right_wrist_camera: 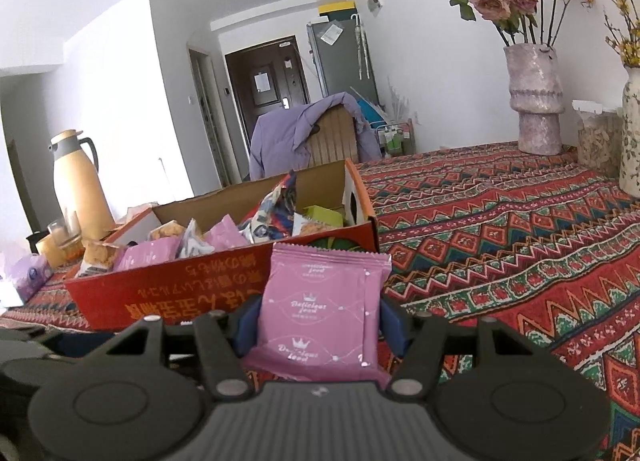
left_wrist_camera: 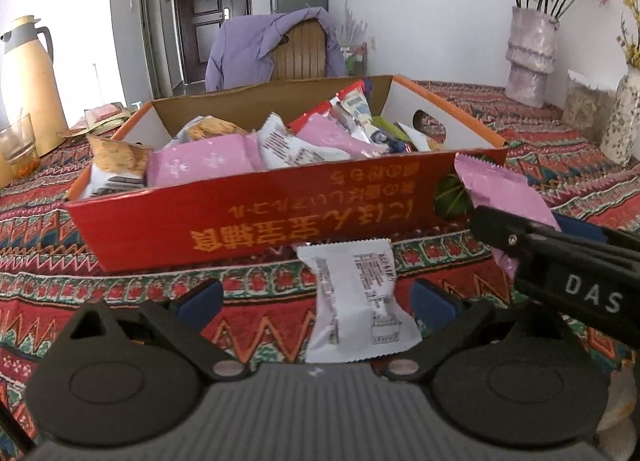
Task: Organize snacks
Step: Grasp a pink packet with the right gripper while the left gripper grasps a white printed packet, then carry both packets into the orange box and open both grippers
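A home: fridge, front door, flower vase.

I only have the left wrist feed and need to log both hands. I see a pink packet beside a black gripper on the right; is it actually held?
Observer: Yes. The right gripper has its blue pads against both sides of the pink packet.
Operator: Any print on that packet?
Observer: White crown logos and the words "Delicious food".
Operator: What is immediately right of the red box from that side?
Observer: Only bare patterned tablecloth, up to a tall vase with dried roses.
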